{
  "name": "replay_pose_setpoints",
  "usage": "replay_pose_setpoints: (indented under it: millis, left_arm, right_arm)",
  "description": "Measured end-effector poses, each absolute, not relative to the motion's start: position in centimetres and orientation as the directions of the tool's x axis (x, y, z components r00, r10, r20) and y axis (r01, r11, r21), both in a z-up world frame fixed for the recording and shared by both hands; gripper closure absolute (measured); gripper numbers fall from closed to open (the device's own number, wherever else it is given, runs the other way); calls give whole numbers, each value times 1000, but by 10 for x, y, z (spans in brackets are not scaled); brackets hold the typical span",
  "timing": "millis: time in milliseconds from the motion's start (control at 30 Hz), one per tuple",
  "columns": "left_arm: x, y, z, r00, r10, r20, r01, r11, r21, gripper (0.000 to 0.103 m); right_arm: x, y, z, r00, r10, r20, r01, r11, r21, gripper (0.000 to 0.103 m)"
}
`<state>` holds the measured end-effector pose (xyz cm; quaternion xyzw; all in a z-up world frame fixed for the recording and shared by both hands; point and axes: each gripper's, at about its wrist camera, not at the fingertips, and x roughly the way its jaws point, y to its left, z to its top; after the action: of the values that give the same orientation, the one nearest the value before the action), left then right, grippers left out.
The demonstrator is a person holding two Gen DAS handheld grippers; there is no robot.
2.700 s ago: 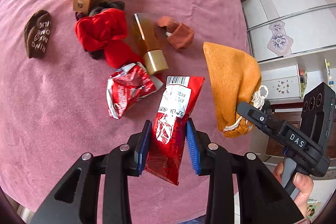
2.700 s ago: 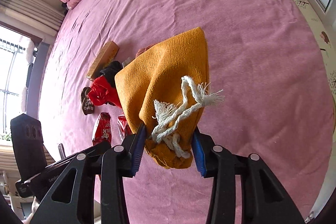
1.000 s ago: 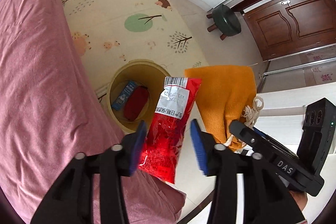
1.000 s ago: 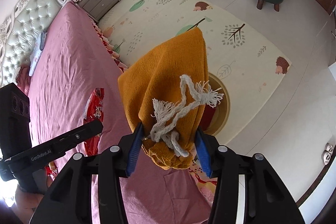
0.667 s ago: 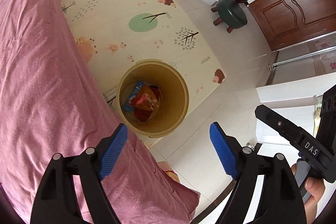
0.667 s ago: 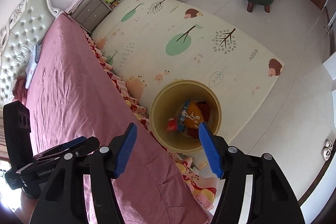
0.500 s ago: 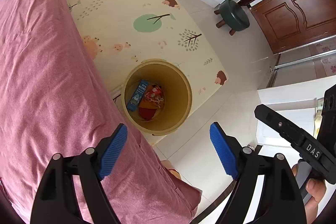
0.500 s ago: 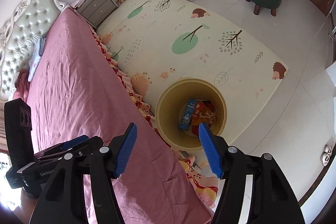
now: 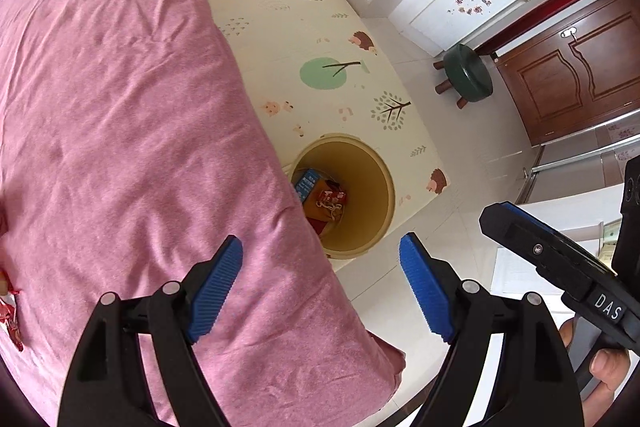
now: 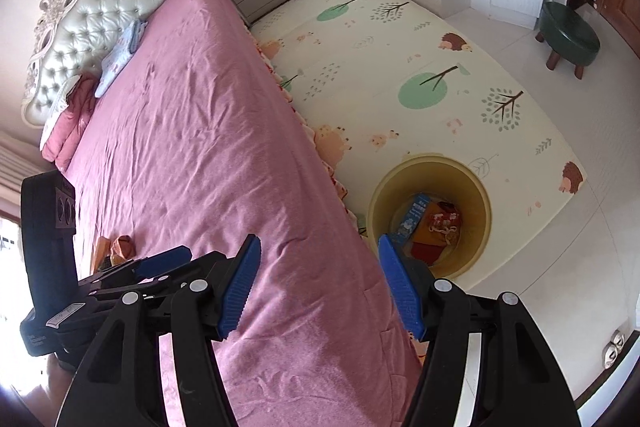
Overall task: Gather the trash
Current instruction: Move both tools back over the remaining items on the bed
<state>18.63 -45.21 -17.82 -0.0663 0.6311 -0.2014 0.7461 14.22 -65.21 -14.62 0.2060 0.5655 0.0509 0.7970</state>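
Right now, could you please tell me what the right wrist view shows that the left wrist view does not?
Only the right wrist view shows the tufted headboard, the pillows and some items on the bed behind the left gripper. Only the left wrist view shows the brown door fully and a red wrapper at the bed's edge. Both show the yellow bin holding trash, the green stool and open, empty grippers.

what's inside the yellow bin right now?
In the yellow bin: a blue box against the wall, an orange pouch with a red wrapper on top, something red beneath. Anything lower is covered.
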Motion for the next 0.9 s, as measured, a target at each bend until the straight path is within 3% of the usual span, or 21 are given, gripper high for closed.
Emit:
replay_pose_setpoints:
  millis: [900]
  left_arm:
    - [81, -123, -180, 251, -233, -939, -207, 935, -288, 23]
  right_arm:
    - [129, -317, -140, 132, 465, -876, -291, 862, 414, 42]
